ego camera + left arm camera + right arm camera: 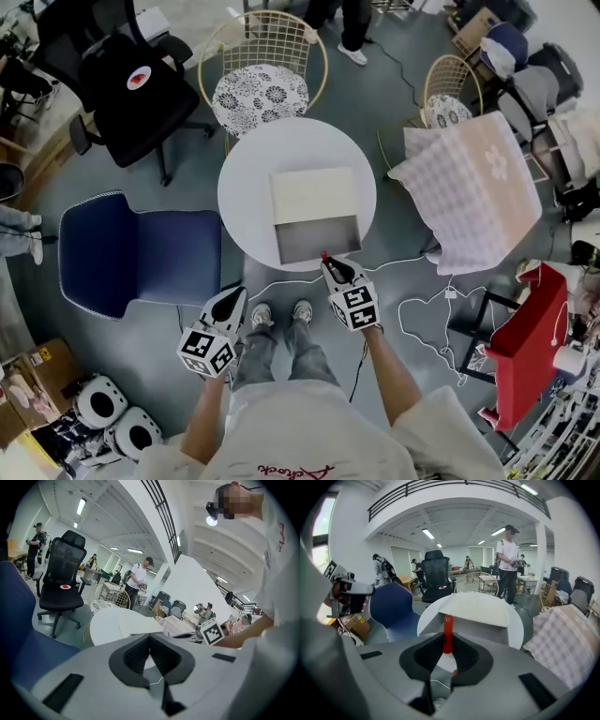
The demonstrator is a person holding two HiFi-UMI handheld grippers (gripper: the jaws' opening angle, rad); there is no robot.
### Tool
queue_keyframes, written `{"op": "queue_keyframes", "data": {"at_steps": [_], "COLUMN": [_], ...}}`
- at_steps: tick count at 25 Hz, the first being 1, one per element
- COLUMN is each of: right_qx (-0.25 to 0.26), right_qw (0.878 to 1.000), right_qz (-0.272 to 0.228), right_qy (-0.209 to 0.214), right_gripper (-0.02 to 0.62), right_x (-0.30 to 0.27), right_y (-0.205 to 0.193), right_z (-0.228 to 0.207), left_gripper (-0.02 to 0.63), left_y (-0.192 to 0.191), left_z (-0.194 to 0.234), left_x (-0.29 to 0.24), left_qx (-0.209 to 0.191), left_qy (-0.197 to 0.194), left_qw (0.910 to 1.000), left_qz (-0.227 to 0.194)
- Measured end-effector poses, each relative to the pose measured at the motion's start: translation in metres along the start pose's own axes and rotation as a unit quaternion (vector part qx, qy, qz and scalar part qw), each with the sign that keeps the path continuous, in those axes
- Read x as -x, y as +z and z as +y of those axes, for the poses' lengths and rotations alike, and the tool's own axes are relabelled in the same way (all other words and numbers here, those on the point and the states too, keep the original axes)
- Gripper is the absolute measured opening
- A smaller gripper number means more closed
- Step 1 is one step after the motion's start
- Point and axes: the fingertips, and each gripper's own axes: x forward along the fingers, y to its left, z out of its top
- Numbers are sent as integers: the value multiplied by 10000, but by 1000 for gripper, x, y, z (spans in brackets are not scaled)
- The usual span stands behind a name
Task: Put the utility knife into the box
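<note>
The right gripper [329, 264] squeezes its jaws tight on the utility knife [447, 633]. The knife is thin and red, with a little round hole near its top end. It sticks straight up from between the dark pads [465, 657]. In the head view, its red tip [324, 254] is at the near edge of the box [317, 241]. The box is open and sits on the round white table [251, 187]. The left gripper [232, 300] is away from the table, above the floor. Its jaws are pressed together with nothing in them.
</note>
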Motion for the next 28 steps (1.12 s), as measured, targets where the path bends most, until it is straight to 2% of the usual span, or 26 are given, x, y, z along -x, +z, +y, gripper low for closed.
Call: {"op": "queue_keyframes", "data": {"at_steps": [4, 7, 12, 18, 21, 28], "right_qx": [675, 1400, 2564, 3790, 3973, 3556], "right_qw": [9969, 9859, 9550, 9004, 8835, 8862], "right_qz": [267, 717, 1236, 1839, 2150, 2641], "right_qy": [307, 575, 833, 1083, 1242, 1362], "right_gripper": [66, 66, 66, 66, 66, 66], "right_x": [-24, -41, -58, -82, -92, -113], "right_y": [9, 9, 7, -5, -15, -32], "right_z": [1, 3, 3, -2, -4, -17], "left_gripper": [11, 12, 11, 12, 12, 12], "left_y": [-1, -2, -9, -12, -15, -25], "left_z": [10, 14, 16, 16, 20, 24], "left_x": [10, 14, 22, 32, 38, 51], "left_qx": [75, 98, 177, 237, 265, 360], "left_qy": [178, 259, 328, 391, 489, 663], "left_qw": [9998, 9996, 9993, 9989, 9984, 9971], "left_qz": [-40, -53, -85, -111, -122, -102]}}
